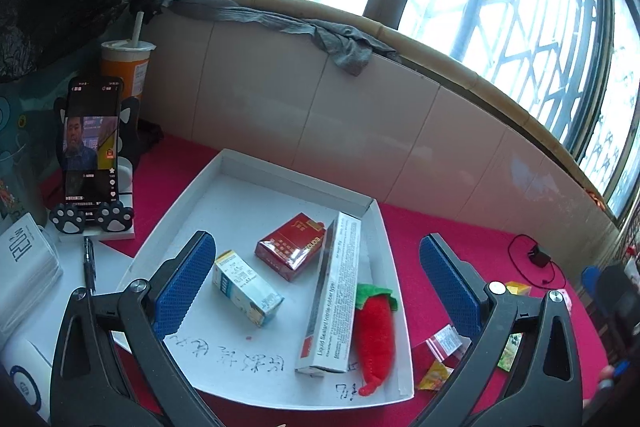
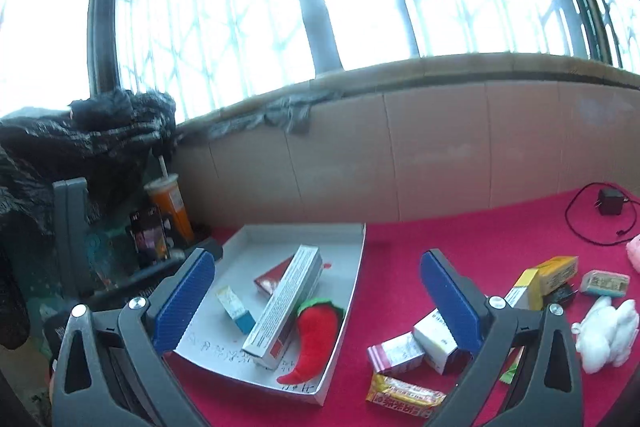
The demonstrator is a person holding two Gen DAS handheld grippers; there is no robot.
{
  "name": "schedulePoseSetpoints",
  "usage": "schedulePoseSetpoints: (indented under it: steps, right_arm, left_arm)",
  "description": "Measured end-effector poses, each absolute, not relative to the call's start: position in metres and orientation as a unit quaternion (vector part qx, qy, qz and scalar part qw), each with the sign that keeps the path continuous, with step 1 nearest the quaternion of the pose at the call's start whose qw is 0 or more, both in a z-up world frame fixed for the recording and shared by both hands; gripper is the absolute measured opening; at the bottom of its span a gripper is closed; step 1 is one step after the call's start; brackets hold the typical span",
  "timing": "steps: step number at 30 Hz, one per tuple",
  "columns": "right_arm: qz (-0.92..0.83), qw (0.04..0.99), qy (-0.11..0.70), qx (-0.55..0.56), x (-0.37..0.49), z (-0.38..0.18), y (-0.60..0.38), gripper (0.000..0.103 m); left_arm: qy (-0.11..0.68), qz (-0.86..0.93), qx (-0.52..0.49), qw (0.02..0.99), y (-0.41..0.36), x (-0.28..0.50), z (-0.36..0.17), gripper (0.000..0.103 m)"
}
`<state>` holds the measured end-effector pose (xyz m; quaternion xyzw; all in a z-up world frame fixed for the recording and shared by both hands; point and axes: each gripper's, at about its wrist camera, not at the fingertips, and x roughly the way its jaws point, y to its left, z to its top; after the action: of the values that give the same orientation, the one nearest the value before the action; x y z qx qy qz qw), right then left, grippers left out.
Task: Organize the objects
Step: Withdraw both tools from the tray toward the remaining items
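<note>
**Tray [image 1: 224,163], white, shallow, on the red cloth [image 1: 460,239].** Holds four items, with handwriting on its floor.

- Red pack [image 1: 290,245]: flat, stiff card, probably light. Take it across the narrow sides.
- Small white-and-blue box [image 1: 247,287]: lies on its side near your left gripper [image 1: 316,283]. Likely light and easily crushed, so pinch gently across the short faces.
- Long grey-white sealant box [image 1: 334,291]: lies along the tray, one end leaning on the red pack. Stiff but long; take it near the middle or it may swing.
- Plush chili [image 1: 374,331]: red with a green top, touching the long box. Soft, it will squash, so grip the thick body.

**Loose on the cloth, right of the tray, yet to be sorted by the look of it:**

- White box [image 2: 434,341] and pink-edged packet [image 2: 396,351], just beside your right gripper [image 2: 320,299].
- Yellow snack bar [image 2: 404,393]: slick wrapper, may slip.
- Yellow box [image 2: 552,273], small teal-edged pack [image 2: 604,283], white plush toy [image 2: 608,335].

**Grippers:** both spread wide, holding nothing. The left hangs over the tray; the right straddles the tray's right rim and the loose pile.
</note>
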<state>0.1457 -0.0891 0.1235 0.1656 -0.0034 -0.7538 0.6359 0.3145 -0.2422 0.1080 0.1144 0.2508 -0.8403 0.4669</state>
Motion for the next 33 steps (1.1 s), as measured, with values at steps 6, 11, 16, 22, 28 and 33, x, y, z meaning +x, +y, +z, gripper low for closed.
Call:
schedulePoseSetpoints:
  steps: [6,11,16,22,28,33]
  right_arm:
    - [-0.749,0.639,-0.078,0.158,0.118,0.133,-0.042,0.103]
    - [-0.735,0.617,-0.081,0.269,0.086,0.099,-0.040,0.103]
    - [-0.801,0.554,-0.115,0.198,0.074,0.107,0.001,0.103]
    - [-0.833,0.501,-0.114,0.206,0.057,0.096,0.022,0.103]
    - [-0.841,0.475,-0.125,0.227,0.044,0.087,0.034,0.103]
    - [-0.844,0.467,-0.137,0.224,0.039,0.087,0.043,0.103]
  left_arm:
    - [0.221,-0.869,0.122,0.425,-0.209,0.288,0.112,0.103]
    - [0.202,-0.883,0.147,0.398,-0.189,0.266,0.109,0.103]
    - [0.193,-0.888,0.166,0.384,-0.177,0.251,0.104,0.103]
    - [0.195,-0.892,0.187,0.364,-0.168,0.237,0.099,0.103]
    - [0.181,-0.897,0.205,0.347,-0.156,0.225,0.096,0.103]
    - [0.175,-0.899,0.213,0.342,-0.152,0.218,0.096,0.103]
